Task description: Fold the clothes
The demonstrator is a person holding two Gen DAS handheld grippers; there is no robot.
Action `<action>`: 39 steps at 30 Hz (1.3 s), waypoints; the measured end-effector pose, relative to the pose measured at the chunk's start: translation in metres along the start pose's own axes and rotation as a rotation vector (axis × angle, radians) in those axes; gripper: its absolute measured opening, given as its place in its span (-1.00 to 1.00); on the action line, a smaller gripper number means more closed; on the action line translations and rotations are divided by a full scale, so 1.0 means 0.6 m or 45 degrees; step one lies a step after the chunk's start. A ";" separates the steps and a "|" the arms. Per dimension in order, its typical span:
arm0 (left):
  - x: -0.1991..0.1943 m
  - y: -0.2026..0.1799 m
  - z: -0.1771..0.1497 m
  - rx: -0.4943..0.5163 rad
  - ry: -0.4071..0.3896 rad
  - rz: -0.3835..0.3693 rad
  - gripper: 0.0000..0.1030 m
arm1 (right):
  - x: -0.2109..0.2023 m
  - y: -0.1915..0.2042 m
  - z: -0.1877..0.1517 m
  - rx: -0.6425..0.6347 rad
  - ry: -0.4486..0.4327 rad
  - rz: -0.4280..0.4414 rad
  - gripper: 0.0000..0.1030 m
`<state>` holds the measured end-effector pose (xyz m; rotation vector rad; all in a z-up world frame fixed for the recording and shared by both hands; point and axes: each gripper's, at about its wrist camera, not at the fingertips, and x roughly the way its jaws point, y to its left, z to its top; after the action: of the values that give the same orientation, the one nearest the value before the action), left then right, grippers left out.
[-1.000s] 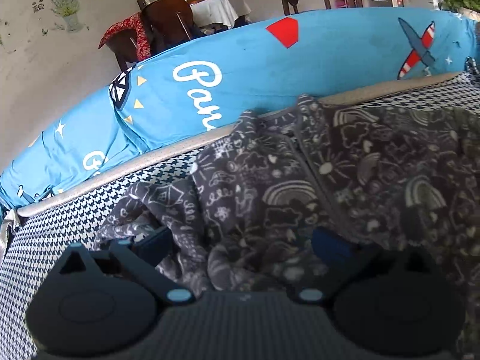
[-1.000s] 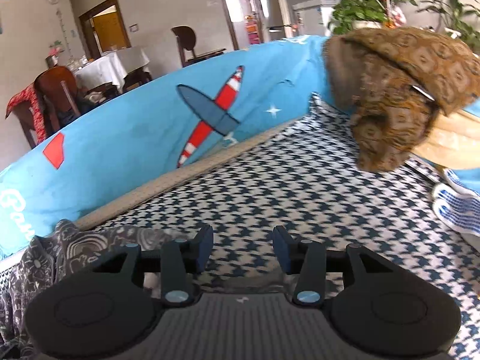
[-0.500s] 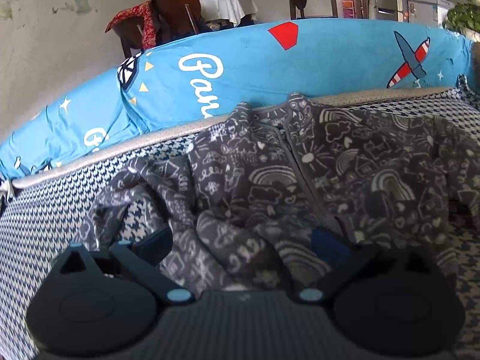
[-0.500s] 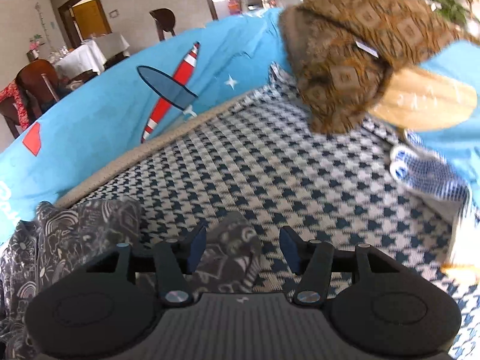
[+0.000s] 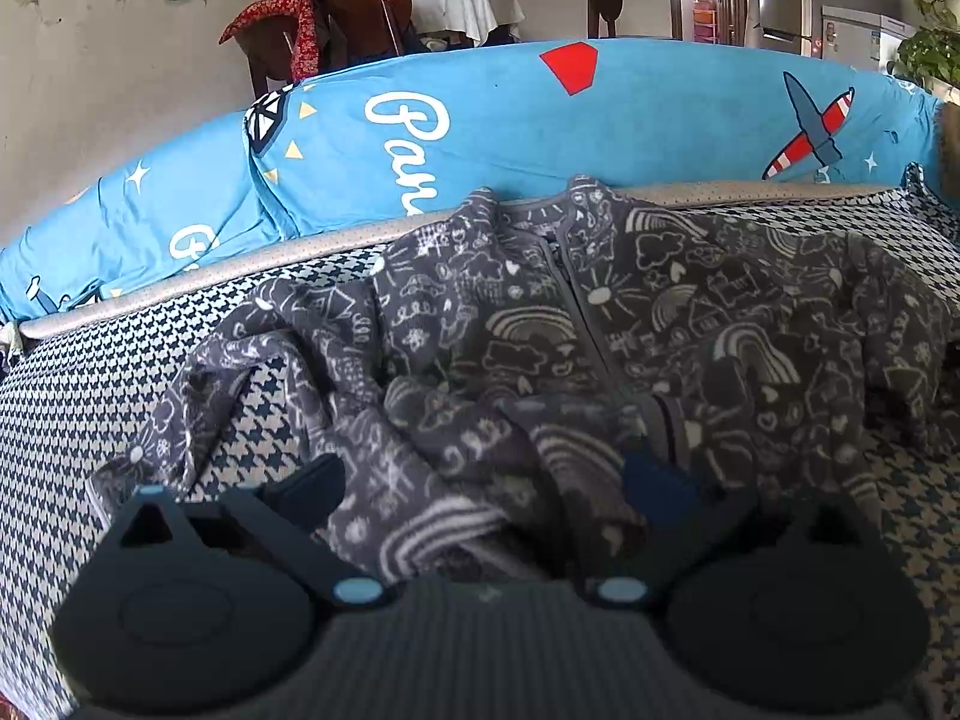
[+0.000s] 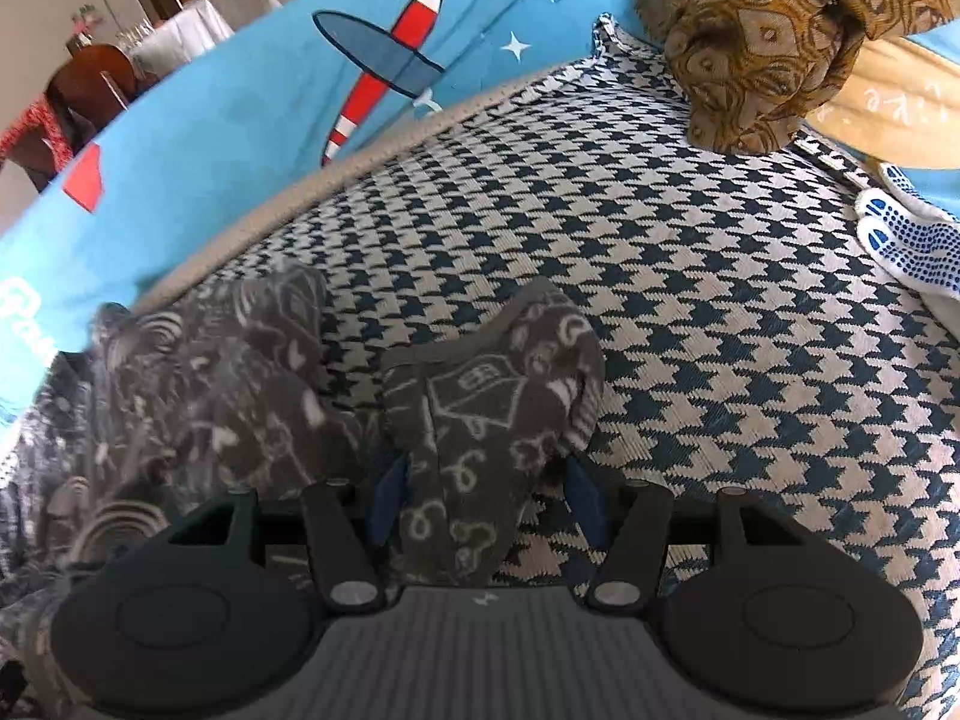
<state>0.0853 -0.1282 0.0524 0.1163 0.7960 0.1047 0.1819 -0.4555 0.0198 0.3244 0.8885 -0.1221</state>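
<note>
The left claw stands wide apart, released, with a bunched fold of the grey doodle-print jacket lying between its fingers; half a second ago the same fold sat lower between them, and the jacket now fills more of that view. The right claw has a sleeve end of the jacket between its fingers, which stand on either side of the cloth; whether they pinch it I cannot tell. A second ago only bare cover lay there. The jacket is spread front-up, zip toward the far edge, on the houndstooth sofa cover. Behind it runs the blue printed cushion. Far right, a brown patterned cloth hangs above dotted work gloves.
</note>
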 end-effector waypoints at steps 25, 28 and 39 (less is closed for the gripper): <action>0.003 -0.041 -0.018 0.112 -0.008 -0.079 1.00 | -0.169 -0.163 0.031 0.433 -0.681 -0.439 -0.43; -0.001 -0.039 -0.024 0.110 -0.007 -0.082 1.00 | -0.180 -0.173 0.024 0.450 -0.673 -0.415 -0.35; 0.000 -0.032 -0.030 0.079 0.010 -0.089 1.00 | -0.146 -0.209 0.025 0.468 -0.488 -0.157 -0.35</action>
<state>0.0731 -0.1458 0.0373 0.1463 0.8107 0.0145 0.1083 -0.5811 0.0682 0.5673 0.5008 -0.4502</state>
